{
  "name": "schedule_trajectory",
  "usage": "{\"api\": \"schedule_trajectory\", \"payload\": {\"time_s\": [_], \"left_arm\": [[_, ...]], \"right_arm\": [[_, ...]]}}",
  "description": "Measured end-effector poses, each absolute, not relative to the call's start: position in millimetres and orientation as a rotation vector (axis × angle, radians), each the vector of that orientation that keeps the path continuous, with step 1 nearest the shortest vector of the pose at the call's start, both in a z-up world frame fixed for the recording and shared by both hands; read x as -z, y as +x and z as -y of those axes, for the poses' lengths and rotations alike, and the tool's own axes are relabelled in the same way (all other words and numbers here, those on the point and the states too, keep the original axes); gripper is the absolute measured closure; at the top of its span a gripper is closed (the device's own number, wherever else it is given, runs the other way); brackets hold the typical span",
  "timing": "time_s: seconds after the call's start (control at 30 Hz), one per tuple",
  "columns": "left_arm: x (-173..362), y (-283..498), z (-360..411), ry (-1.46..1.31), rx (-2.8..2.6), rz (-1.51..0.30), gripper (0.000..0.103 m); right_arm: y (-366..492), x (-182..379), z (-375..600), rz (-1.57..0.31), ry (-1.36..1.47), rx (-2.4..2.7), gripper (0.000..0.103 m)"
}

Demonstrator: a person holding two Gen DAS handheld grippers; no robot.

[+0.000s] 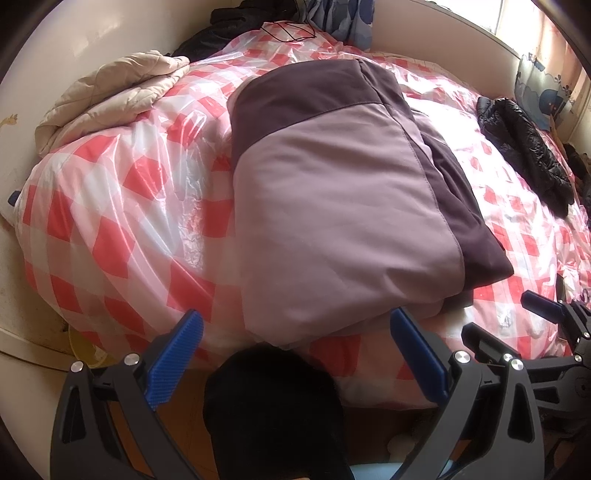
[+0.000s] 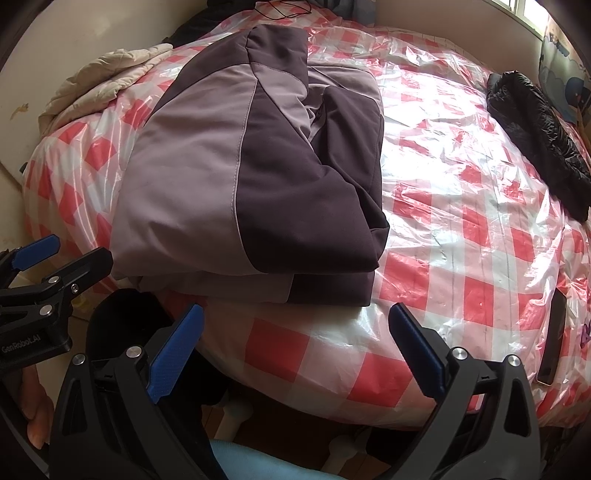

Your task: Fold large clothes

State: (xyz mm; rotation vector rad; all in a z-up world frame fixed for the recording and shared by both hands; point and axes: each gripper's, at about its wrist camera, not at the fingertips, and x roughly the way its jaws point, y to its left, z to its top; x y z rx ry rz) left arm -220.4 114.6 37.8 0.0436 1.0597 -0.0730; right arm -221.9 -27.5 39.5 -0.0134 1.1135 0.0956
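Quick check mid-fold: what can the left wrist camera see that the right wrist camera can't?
Only the left wrist view shows the blue patterned fabric at the head of the bed and the yellow object below the bed's edge. Only the right wrist view shows the phone lying on the cover and the jacket's stacked front layers. Both show the folded purple jacket, the checked plastic cover, the beige quilt and the black puffer jacket. The left gripper and right gripper are open, holding nothing.
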Motion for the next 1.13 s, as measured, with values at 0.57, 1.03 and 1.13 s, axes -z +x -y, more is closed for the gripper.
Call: {"api": "schedule_trajectory", "payload": {"time_s": [0.57, 1.03, 1.13], "left_arm": [[-44, -217, -126, -0.047, 0.118, -1.046, 0.006], [-55, -225, -113, 0.122, -0.020, -0.954, 0.008], [-55, -226, -110, 0.138, -0.030, -0.951, 0.008]], "right_arm": [[-223, -30, 31, -1.126, 0.019, -0.113, 0.006], [-226, -43, 35, -1.080, 0.030, -0.118, 0.006], [-227, -45, 36, -1.077, 0.030, -0.120, 0.006]]}}
